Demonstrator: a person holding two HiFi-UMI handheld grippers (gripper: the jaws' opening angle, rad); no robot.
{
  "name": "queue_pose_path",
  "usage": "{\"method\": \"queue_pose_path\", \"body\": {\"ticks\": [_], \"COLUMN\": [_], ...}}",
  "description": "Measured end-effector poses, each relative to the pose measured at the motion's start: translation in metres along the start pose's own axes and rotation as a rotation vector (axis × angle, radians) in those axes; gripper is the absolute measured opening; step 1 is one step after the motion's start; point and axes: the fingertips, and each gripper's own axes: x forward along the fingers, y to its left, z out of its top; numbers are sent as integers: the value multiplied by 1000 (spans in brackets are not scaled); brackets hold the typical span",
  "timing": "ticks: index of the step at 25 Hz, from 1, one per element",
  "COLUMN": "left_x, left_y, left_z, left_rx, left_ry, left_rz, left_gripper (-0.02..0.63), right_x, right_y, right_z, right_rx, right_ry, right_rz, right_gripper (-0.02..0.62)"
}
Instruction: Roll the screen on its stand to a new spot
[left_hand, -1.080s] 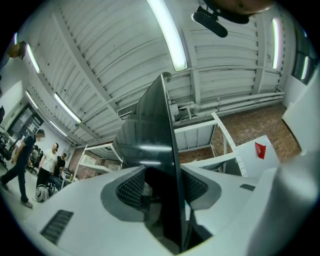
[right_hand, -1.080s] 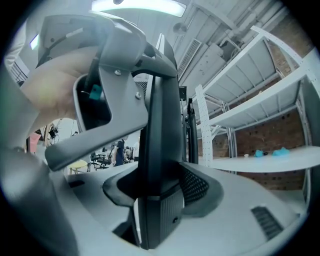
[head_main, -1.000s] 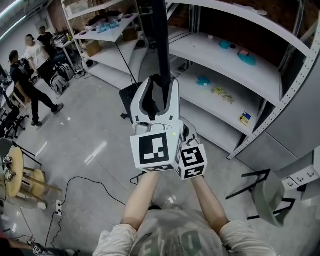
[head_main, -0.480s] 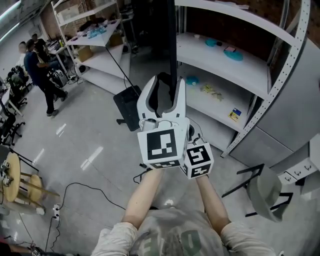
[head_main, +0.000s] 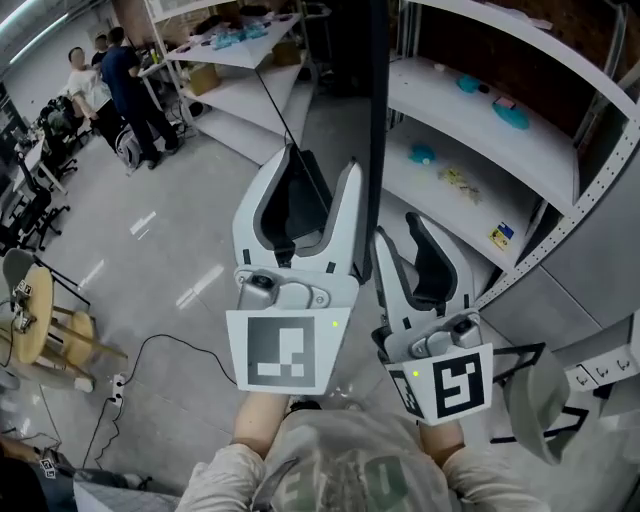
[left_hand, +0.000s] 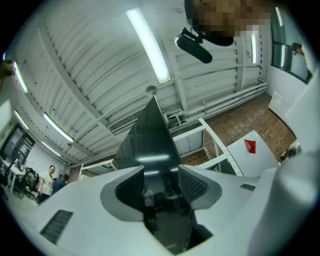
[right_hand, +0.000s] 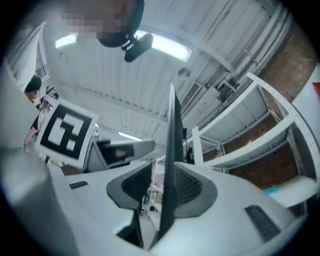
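Right hand-held gripper (head_main: 400, 235) moves onto the screen (head_main: 377, 110)
It's swung up beside the left hand-held gripper (head_main: 320, 165), jaws just closing round the screen's edge by the shelving (head_main: 520, 165), not pinched yet. Left jaws gape wide. Rolling's probably next.

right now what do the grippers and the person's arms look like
Both the left gripper and the right gripper are white plastic with two curved, tapering fingers lined with dark grey ribbed pads. Each carries a cube of black-and-white square markers with a small green light. The person wears a pale short-sleeved t-shirt with faded print.
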Motion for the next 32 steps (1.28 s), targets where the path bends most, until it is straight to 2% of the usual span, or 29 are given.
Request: {"method": "queue_pose_path", "body": {"ticks": [1,2,4,5,10,14,17,20,24,28,32], "left_x": [-10,-20,-40,-49,-119,-194,-258,-309,-362,-389,-395], "left_y": [14,31,66,84,170,221,251,269,283,288,293], "left_z": [1,3,4,5,6,2,-13,-34,-58,-75,-78], "left_rx": [12,33,88,112,186,241,258,258,262,234,245], "left_ry": [7,14,35,47,101,136,231,311,382,423,424], "left_rz": [27,61,145,189,409,608,770,881,984,1034,1060], "left_gripper": [217,178,39,26,15,15,15,15,15,15,15], "right_x": [5,11,25,35,90,111,110,99,73,50,43], "right_y": [10,21,46,61,149,223,280,331,390,422,441], "right_z": [13,21,26,22,-19,-62,-95,-133,-180,-213,-222], "right_rx": [21,46,90,100,138,191,235,277,331,384,366], "right_ry": [-42,-75,-117,-123,-80,-5,75,161,275,383,389], "right_rz": [37,78,161,200,363,507,623,722,847,925,982], "right_gripper": [133,109,72,58,31,28,28,28,28,26,20]}}
